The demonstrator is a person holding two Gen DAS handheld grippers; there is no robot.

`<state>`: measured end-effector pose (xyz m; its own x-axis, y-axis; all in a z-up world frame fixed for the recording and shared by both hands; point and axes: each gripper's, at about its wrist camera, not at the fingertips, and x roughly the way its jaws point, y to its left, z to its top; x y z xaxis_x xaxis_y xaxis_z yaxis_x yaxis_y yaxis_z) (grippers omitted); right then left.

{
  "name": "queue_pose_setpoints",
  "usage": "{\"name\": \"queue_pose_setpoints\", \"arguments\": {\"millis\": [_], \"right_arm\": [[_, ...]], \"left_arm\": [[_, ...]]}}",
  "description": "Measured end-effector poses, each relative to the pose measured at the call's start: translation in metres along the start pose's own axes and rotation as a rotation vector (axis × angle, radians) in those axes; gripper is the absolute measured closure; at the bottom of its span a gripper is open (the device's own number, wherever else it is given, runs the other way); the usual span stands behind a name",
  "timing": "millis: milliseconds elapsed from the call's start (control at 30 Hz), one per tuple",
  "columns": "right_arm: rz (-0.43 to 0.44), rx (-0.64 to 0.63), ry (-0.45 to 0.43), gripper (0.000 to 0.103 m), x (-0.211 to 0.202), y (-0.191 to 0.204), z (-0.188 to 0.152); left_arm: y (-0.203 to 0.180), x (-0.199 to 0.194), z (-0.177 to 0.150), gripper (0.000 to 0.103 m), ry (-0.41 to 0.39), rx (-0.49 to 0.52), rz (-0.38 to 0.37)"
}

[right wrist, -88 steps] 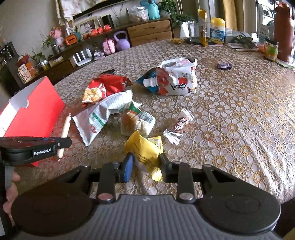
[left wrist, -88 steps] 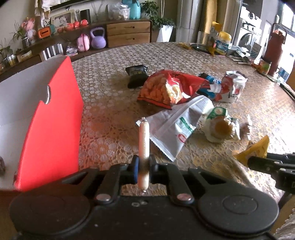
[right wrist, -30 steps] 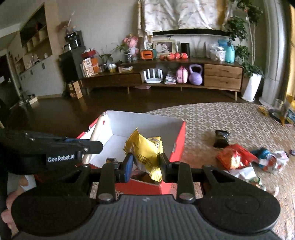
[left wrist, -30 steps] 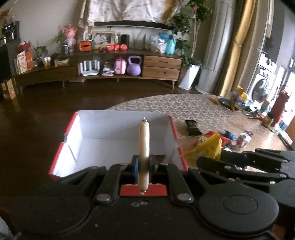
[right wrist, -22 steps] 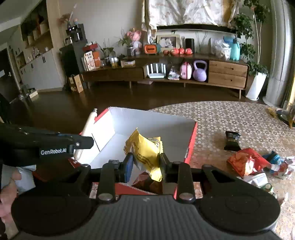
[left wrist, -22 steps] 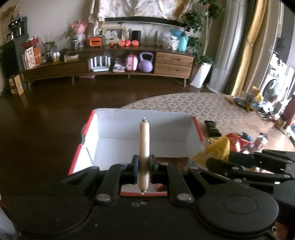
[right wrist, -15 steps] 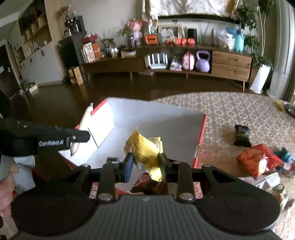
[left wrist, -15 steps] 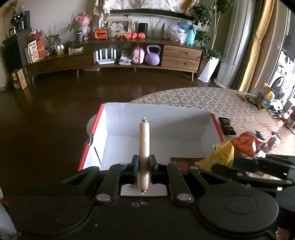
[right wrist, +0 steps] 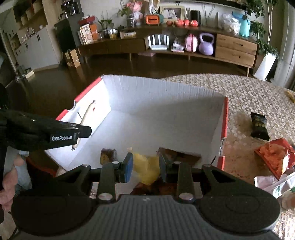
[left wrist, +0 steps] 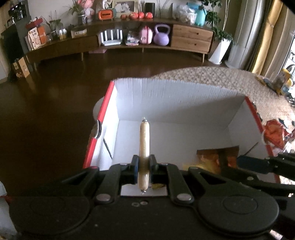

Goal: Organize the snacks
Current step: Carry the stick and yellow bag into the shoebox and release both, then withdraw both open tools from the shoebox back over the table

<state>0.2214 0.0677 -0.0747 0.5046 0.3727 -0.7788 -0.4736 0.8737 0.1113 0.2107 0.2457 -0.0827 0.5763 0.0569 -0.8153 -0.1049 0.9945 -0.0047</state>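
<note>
Sausage stick (left wrist: 144,145), pale and thin in clear wrap, is clamped upright in the left tool (left wrist: 143,166) above the open red cardboard box with white inside (left wrist: 175,103); brown snack packets (left wrist: 217,157) lie in its near right corner. In the right wrist view, the right tool (right wrist: 145,166) stands parted around a crumpled yellow snack bag (right wrist: 146,169) low in the box; whether it touches the pads is unclear. Red chip bag (right wrist: 274,157) lies on the lace-covered table (right wrist: 248,96).

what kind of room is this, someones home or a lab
Most likely a home living room: a long wooden sideboard carries a framed photo, flowers and ornaments, a purple kettlebell sits on its shelf, and a lace-patterned tablecloth covers the table.
</note>
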Motion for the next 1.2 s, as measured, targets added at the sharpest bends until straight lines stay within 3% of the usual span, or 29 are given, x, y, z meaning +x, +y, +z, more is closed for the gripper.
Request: {"name": "queue_pose_setpoints", "arguments": {"millis": [100, 233, 300, 400, 500, 567, 600, 633, 667, 733, 900, 967, 1200], "right_arm": [[-0.010, 0.002, 0.008, 0.073, 0.002, -0.002, -0.002], [-0.017, 0.017, 0.007, 0.073, 0.000, -0.003, -0.004], [-0.017, 0.020, 0.005, 0.073, -0.003, -0.002, -0.005], [-0.016, 0.032, -0.005, 0.073, -0.010, -0.002, -0.006], [-0.015, 0.055, -0.011, 0.072, -0.020, -0.002, -0.009], [-0.021, 0.062, -0.019, 0.072, -0.027, 0.000, -0.009], [-0.027, 0.063, -0.023, 0.072, -0.031, 0.001, -0.009], [-0.032, 0.068, -0.031, 0.069, -0.035, 0.002, -0.010], [-0.036, 0.075, -0.042, 0.057, -0.040, 0.003, -0.011], [-0.046, 0.087, -0.072, 0.044, -0.050, 0.006, -0.014], [-0.063, 0.106, -0.101, 0.043, -0.073, 0.011, -0.023], [-0.074, 0.119, -0.114, 0.037, -0.083, 0.011, -0.028], [-0.096, 0.153, -0.173, 0.031, -0.123, 0.011, -0.045]], "left_arm": [[0.002, 0.007, -0.001, 0.095, 0.026, 0.000, -0.010], [0.002, 0.010, -0.004, 0.084, 0.042, 0.012, -0.009], [0.001, 0.009, -0.006, 0.085, 0.039, 0.008, -0.018], [-0.001, 0.003, -0.009, 0.079, 0.029, 0.007, -0.025], [-0.002, -0.006, -0.012, 0.063, 0.013, 0.020, -0.028], [-0.002, -0.016, -0.014, 0.042, -0.008, 0.024, -0.030], [-0.002, -0.020, -0.015, 0.039, -0.022, 0.027, -0.032], [-0.003, -0.026, -0.016, 0.038, -0.036, 0.034, -0.032], [-0.004, -0.030, -0.017, 0.038, -0.044, 0.041, -0.033], [-0.004, -0.039, -0.020, 0.038, -0.058, 0.051, -0.039], [-0.004, -0.060, -0.024, 0.031, -0.098, 0.083, -0.048], [-0.006, -0.068, -0.026, 0.029, -0.115, 0.099, -0.054], [-0.017, -0.102, -0.037, 0.020, -0.182, 0.151, -0.092]]}}
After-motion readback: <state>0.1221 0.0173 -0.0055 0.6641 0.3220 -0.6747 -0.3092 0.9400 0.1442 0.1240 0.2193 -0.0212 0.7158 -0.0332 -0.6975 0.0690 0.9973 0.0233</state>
